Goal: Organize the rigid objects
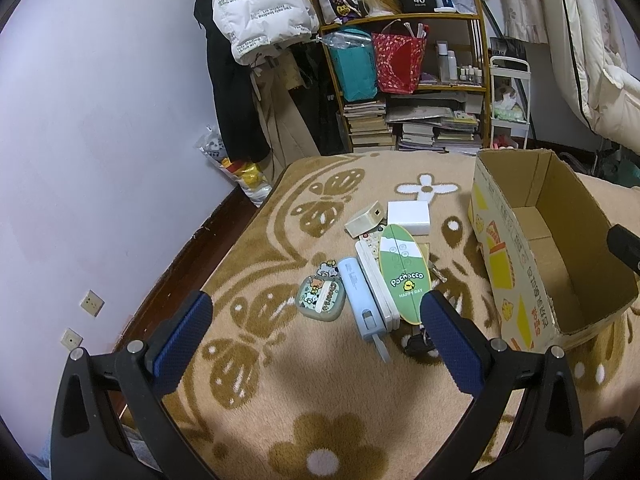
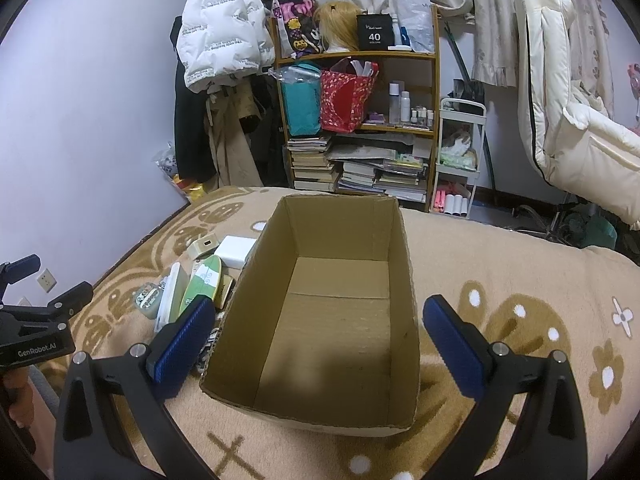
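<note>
- the left gripper [image 1: 316, 312] hangs above the patterned blanket [image 1: 320, 392] with its blue-padded fingers [image 1: 184, 340] spread wide, holding nothing and touching nothing.
- between and just beyond its fingers lies a cluster of small rigid things: a round cartoon case [image 1: 322, 298] on the left, a pale blue power bank [image 1: 362, 304] beside it, a white flat box [image 1: 378, 284] touching that, and a green oval pochacco card [image 1: 404, 272] overlapping the white box.
- further back sit a beige small box [image 1: 366, 218] and a white square box [image 1: 409, 216], side by side.
- the right gripper [image 2: 318, 318] is also released, fingers wide apart and empty, poised over the near end of the cardboard box [image 2: 404, 248].
- the cardboard box stands open on the blanket, right of the cluster and close to it; nothing lies on its floor.
- in the right wrist view the left gripper shows at the left edge, jaws parted.
- behind the bed stand a wooden shelf [image 2: 434, 128] with books and bags, and a white puffer jacket [image 2: 218, 36] hanging on the wall.
</note>
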Available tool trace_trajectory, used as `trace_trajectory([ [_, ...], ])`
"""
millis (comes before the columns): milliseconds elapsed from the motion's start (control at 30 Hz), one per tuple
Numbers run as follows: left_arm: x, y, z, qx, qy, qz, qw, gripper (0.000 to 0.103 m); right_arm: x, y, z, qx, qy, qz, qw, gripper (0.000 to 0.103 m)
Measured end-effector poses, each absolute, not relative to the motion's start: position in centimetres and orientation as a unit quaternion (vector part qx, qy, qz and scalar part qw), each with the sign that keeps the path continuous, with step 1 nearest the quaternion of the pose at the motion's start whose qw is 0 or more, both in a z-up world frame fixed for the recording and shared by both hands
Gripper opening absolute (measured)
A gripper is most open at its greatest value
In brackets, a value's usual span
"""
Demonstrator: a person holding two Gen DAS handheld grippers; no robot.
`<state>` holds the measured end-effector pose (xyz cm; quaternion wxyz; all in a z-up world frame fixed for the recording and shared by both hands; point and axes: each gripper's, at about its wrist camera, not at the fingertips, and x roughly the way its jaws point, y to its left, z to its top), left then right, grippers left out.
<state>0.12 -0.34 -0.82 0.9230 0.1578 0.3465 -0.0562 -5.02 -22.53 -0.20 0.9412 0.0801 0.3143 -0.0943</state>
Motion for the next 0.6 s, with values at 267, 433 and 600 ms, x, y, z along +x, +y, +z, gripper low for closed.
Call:
trace_trajectory([
  [267, 1.5, -0.8, -1.3, 0.164, 0.362, -0.062, 0.915, 0.103, -4.1, -23.3, -0.8, 0.083, 0.326, -0.104, 0.936, 0.103],
  [433, 3.3, -0.9, -2.1, 0.160, 0.376, -0.048, 0.911, 0.103, -3.2, -24.3, -0.8, 0.089, 0.333, -0.107, 0.933, 0.103],
  [600, 5.3, -1.1, -3.2, 0.163, 0.393, -0.041, 0.904, 0.103, -2.0, -25.7, -1.1, 0.094, 0.345, -0.107, 0.928, 0.103],
])
